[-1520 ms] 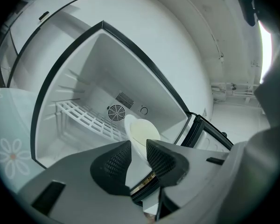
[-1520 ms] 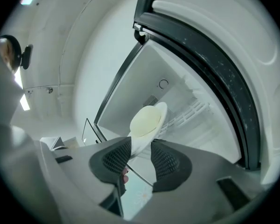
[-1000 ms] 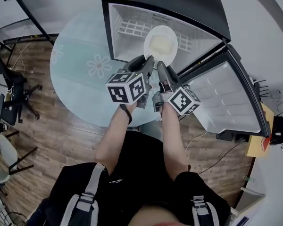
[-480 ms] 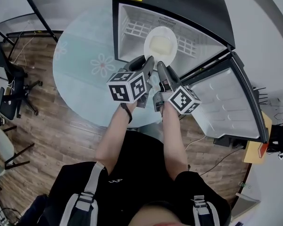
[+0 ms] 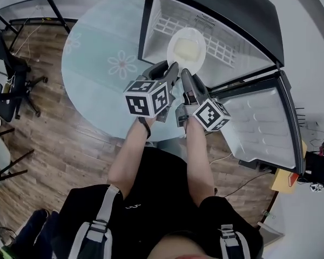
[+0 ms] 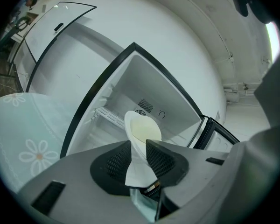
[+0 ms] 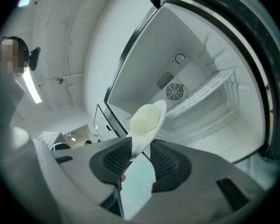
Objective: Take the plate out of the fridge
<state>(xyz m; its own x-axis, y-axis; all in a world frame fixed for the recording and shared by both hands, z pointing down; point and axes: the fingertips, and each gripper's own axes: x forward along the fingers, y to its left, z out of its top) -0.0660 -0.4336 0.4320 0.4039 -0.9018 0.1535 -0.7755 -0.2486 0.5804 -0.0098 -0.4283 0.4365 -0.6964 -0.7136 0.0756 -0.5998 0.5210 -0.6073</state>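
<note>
A white plate (image 5: 187, 48) with a pale yellow middle is held edge-on in the mouth of the open black mini fridge (image 5: 232, 12). My left gripper (image 5: 171, 70) is shut on its near rim from the left. My right gripper (image 5: 184, 75) is shut on the same rim from the right. In the left gripper view the plate (image 6: 142, 130) rises between the ribbed pads, with the fridge's white inside (image 6: 144, 85) behind it. The right gripper view shows the plate (image 7: 146, 120) clamped the same way in front of the fan grille and wire shelf (image 7: 200, 94).
The fridge stands on a round glass table (image 5: 102, 47) with flower prints. Its door (image 5: 262, 125) hangs open at the right. Office chairs (image 5: 8, 104) and a stand's leg (image 5: 55, 7) are at the left on the wood floor.
Both grippers, still clamped on the plate, have drawn it a little towards the fridge's opening. The fridge has shifted right in the head view.
</note>
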